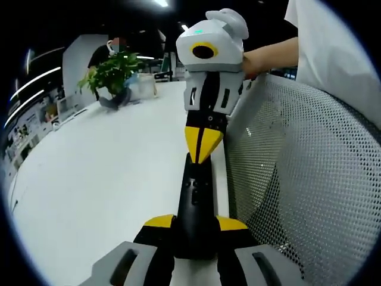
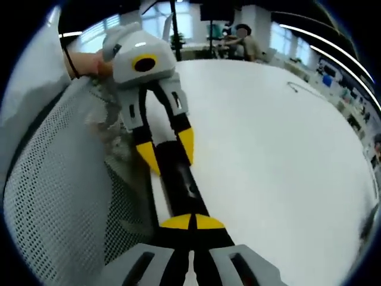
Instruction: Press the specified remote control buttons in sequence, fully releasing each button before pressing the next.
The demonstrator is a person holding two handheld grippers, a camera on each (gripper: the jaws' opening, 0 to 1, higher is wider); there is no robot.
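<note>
A long black remote control (image 1: 196, 196) lies along the white table (image 1: 101, 179), pointing away from me. My left gripper (image 1: 195, 222) is shut on its near end, one yellow fingertip on each side. My right gripper (image 1: 202, 148) comes down from above with its yellow tips shut together, and they meet the remote's far end. In the right gripper view the right gripper (image 2: 191, 223) is shut, its tips on the remote (image 2: 181, 182). There the left gripper (image 2: 166, 152) clasps the remote's other end from both sides.
A grey mesh chair back (image 1: 303, 179) stands close beside the remote, also seen as mesh chair back (image 2: 53, 190). A potted plant (image 1: 113, 71) sits at the table's far end. A thin cable (image 2: 297, 89) lies on the table, and a person (image 2: 241, 36) sits beyond.
</note>
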